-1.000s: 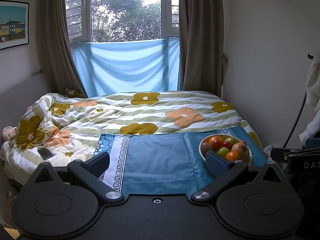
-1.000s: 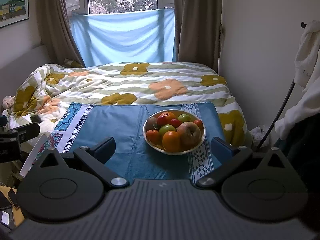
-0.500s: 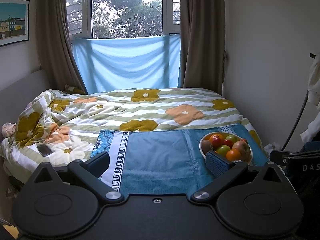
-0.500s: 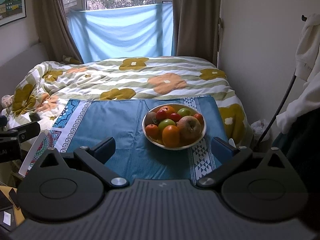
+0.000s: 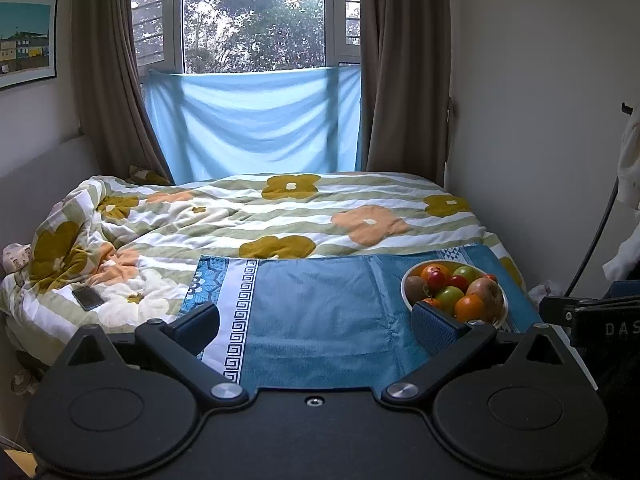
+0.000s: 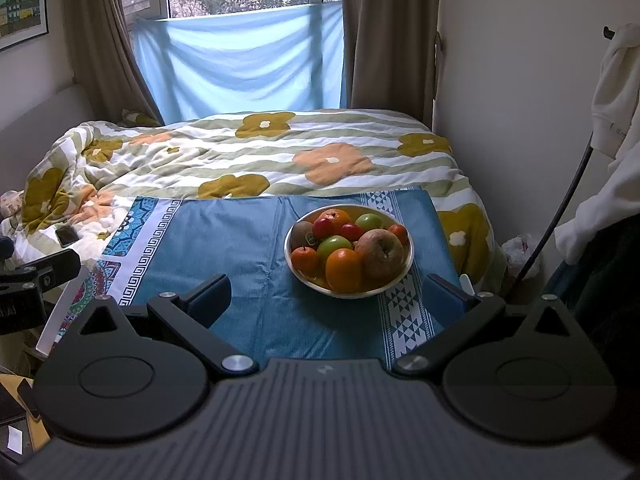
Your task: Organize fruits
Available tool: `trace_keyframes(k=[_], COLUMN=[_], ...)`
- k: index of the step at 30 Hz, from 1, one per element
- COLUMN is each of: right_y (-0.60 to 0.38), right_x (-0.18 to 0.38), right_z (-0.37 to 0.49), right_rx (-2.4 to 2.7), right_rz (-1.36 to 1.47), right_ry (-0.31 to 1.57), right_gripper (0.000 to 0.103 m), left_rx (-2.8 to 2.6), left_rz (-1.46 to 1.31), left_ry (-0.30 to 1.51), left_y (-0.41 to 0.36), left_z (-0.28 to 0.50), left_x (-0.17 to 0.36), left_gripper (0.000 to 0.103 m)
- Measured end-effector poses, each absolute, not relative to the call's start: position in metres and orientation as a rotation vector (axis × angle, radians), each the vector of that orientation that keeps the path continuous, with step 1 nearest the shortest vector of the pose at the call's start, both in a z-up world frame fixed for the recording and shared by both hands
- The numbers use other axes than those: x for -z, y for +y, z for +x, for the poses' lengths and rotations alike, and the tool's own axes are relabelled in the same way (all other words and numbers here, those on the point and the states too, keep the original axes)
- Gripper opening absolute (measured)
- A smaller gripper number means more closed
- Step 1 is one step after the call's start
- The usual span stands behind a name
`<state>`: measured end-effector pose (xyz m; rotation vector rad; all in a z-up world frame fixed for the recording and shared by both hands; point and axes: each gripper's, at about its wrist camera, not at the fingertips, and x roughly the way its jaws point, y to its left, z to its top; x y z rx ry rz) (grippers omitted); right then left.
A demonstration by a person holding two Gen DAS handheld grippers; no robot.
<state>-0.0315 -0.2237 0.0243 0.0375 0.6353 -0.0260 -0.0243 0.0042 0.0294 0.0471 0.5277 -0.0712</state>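
We see soft daylight entering through the window (image 5: 256, 16), blown out to white at its top, leaving the room dim and bluish. The sheet (image 5: 256, 124) hung below glows, backlit. The bedspread (image 6: 280, 152) shows only faint shadows. Both views stay sharp at centre; fisheye curvature bends the curtains (image 5: 404, 64), and corners fall black.

A bed covered by a white quilt with green stripes and yellow and orange flowers (image 6: 280, 148) carries a blue cloth with a white Greek-key border (image 6: 248, 256) spread flat across its near end. A round white bowl heaped with fruit (image 6: 406, 268) stands on the cloth's right part. A dark phone (image 5: 87, 298) lies on the rumpled quilt, left of the cloth.
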Motion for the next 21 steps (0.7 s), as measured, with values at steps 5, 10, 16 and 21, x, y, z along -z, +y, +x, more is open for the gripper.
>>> trace_keyframes(k=[5,10,16,21], right_y=[-0.2236,-0.2205,-0.219,-0.2148], right_x=[-0.0243,-0.0236,-0.0231,-0.0206], right_z=[-0.0313,-0.0298,-0.0303,-0.0302], right_rx=[0.026,0.032,0.032,0.035], right_rz=[0.037,0.04,0.04,0.044], right_ry=[0.634,0.631,0.633,0.638], right_gripper=[0.103,0.103,0.103,0.103], left_rx=[0.067,0.063,0.076,0.071], left_rz=[0.05,0.047,0.04,0.035], left_ry=[0.516,0.514,0.517,0.518], left_y=[0.0039,0.0053,0.0082,0.0124], left_z=[-0.0251,-0.0255,-0.0261,-0.0259], left_x=[-0.0298,-0.0284,-0.0274,-0.027], left_gripper=[0.103,0.103,0.103,0.103])
